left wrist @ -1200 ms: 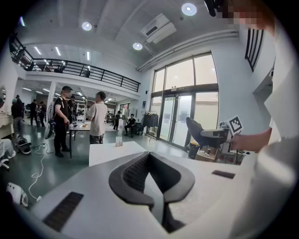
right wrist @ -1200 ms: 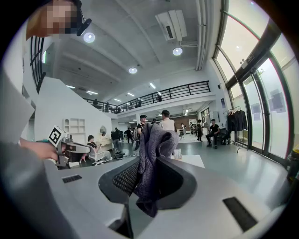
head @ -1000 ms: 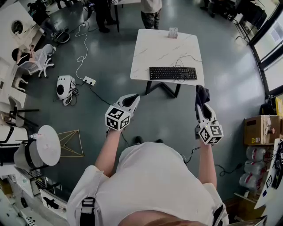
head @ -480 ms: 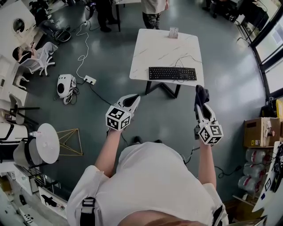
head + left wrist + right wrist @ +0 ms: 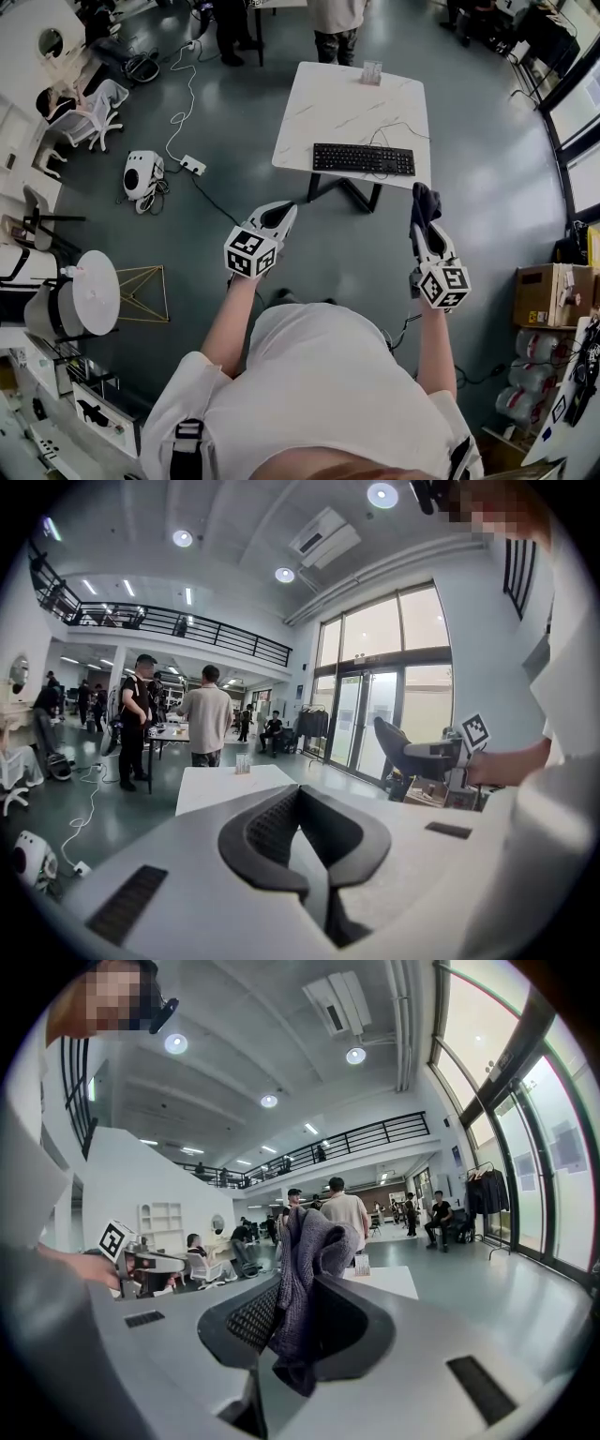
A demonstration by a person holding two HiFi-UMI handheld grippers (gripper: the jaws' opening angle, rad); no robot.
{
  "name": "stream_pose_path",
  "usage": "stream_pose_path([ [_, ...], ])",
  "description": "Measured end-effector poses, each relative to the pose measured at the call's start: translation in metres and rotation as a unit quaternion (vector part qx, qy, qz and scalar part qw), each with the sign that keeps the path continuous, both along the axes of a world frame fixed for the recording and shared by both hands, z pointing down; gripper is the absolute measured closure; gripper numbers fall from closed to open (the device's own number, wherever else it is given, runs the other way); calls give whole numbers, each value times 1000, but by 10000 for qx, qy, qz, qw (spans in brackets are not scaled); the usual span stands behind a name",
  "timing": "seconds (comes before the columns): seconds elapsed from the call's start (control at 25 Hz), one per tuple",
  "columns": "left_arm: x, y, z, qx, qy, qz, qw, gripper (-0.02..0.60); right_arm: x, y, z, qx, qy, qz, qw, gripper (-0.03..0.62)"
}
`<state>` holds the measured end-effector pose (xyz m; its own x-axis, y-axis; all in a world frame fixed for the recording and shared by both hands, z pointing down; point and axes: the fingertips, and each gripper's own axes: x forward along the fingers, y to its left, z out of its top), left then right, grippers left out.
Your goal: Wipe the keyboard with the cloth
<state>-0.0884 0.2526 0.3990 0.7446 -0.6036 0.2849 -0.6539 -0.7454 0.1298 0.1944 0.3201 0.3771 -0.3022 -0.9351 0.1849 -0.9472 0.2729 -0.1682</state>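
Head view shows the wiping not yet begun: the keyboard (image 5: 364, 159) lies untouched along the near edge of the white tabletop (image 5: 342, 98), well apart from both tongs, which are held out over the grey floor (image 5: 487, 178) short of the table. The right tongs (image 5: 423, 223) are clamped on the dark cloth (image 5: 427, 199), which stands bunched above their tips, and the right gripper view shows its folds pinched between the pads with a tail hanging below. The left tongs (image 5: 284, 210) are closed with nothing between them; the left gripper view shows the pads meeting. So the cloth is in hand, and everything else seems left to do: bringing it over the tabletop, lowering it onto the keys and stroking along the rows. The keyboard sits close to the near and right edges, so a long stroke could push it toward the drop; the free left tongs could steady it. Its cable (image 5: 394, 131) loops just behind it, and a small clear holder (image 5: 371, 71) stands at the far edge, well away. The floor between the person and the table is open; a cardboard box (image 5: 547, 295) sits far to the right.
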Motion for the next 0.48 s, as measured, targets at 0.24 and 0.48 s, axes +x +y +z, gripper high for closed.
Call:
stream_pose_path([
  [0.24, 16, 11, 5, -21, 88, -102, 9999, 574, 11, 2, 11, -113, -47, -152, 9998, 488],
  [0.48, 23, 9, 11, -54, 64, -134, 9999, 574, 15, -2, 16, -155, -43, -213, 9996, 488],
])
